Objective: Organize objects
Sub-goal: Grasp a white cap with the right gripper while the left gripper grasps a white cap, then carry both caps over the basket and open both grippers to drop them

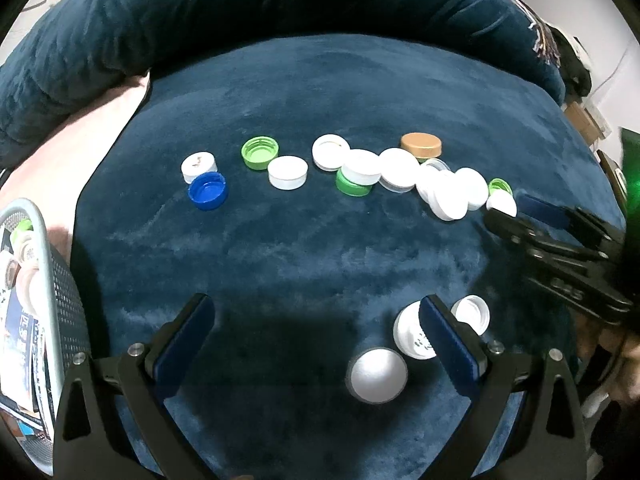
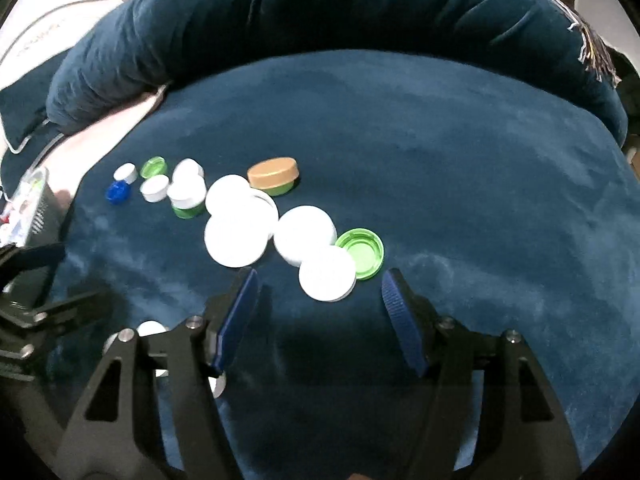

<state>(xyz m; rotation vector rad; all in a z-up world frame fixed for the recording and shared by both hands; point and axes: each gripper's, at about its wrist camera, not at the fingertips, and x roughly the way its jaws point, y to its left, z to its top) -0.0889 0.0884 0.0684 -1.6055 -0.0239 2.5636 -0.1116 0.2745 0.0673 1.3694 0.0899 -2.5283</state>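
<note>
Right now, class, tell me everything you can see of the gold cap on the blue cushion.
The gold cap is a round, flat-topped lid, matt tan-gold, plastic by its look. It lies closed side up at the far edge of the cap cluster. In the right wrist view its base shows green, as if stacked on a green cap. White caps lie just in front; neither gripper touches it.

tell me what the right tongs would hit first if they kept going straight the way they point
Probably the nearest white cap, lying just beyond the open right tongs, with a green cap beside it; depth is hard to judge.
</note>
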